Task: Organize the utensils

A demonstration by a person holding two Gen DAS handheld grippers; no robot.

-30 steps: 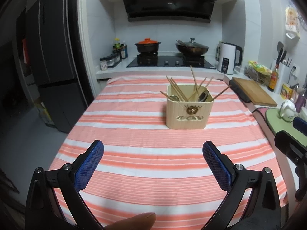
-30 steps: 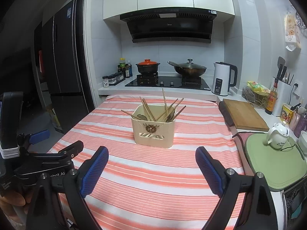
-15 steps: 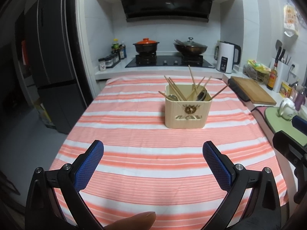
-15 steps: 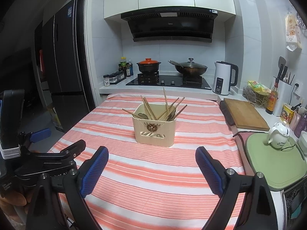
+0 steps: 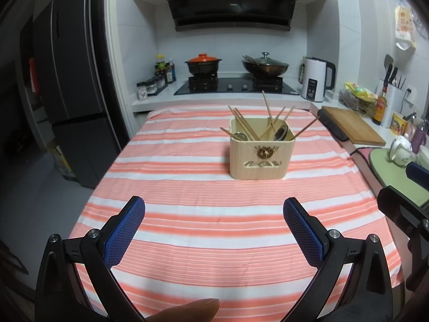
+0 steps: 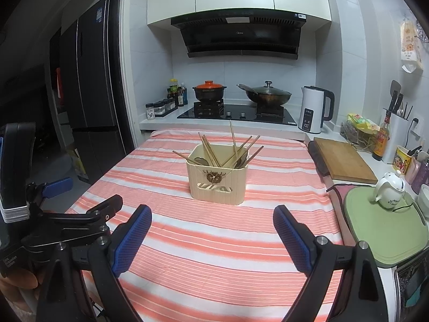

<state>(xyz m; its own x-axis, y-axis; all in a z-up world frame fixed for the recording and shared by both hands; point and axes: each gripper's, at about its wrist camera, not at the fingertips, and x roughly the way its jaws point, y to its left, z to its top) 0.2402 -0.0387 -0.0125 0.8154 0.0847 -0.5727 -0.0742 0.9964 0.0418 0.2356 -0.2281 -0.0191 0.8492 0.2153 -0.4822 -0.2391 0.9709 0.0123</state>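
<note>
Both our grippers, left gripper (image 5: 214, 209) and right gripper (image 6: 212, 216), spread wide, empty. Cream utensil caddy (image 5: 261, 155) mid-tabletop (image 5: 187, 214), well apart. Chopsticks (image 5: 268, 107) light, stiff, likely slippery; we judge pinch best at protruding upper shafts.

A home kitchen: hob (image 6: 233, 112) with pots under a hood (image 6: 238, 35), kettle (image 6: 316, 111), fridge (image 6: 88, 91), striped table (image 6: 214, 241).

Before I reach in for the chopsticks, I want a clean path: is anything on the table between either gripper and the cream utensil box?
Nothing visible. Only bare striped tablecloth lies between the open left gripper and the utensil box, and likewise ahead of the open right gripper. The chopsticks stand inside the box.
</note>
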